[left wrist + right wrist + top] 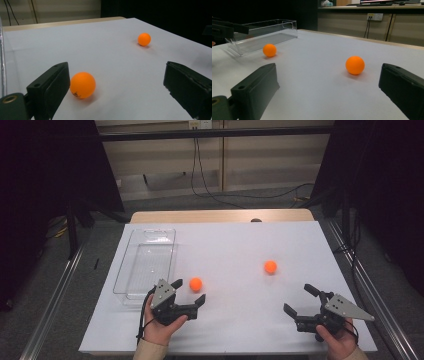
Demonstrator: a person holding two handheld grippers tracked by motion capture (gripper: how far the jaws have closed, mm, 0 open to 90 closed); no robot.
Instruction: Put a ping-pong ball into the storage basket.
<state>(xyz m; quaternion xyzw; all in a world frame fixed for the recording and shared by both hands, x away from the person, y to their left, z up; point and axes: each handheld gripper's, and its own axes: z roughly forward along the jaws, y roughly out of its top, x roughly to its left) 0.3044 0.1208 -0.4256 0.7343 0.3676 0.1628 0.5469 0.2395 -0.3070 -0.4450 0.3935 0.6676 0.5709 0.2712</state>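
Two orange balls lie on the white table top (235, 245). The nearer ball (195, 283) (82, 85) rests between the jaws of my left gripper (190, 291) (117, 80), close beside the left jaw and far from the other. That gripper is open and low over the table. The second ball (270, 266) (355, 65) lies a little beyond my right gripper (298, 298) (327, 82), which is open with nothing between its jaws. From the left gripper view the second ball (144, 39) is far off to the right; from the right gripper view the nearer ball (269, 50) lies by the bin.
A clear plastic bin (131, 251) (269, 23) stands empty along the table's left side, just beyond my left gripper. Black curtains flank the table, and cables run across the floor behind it.
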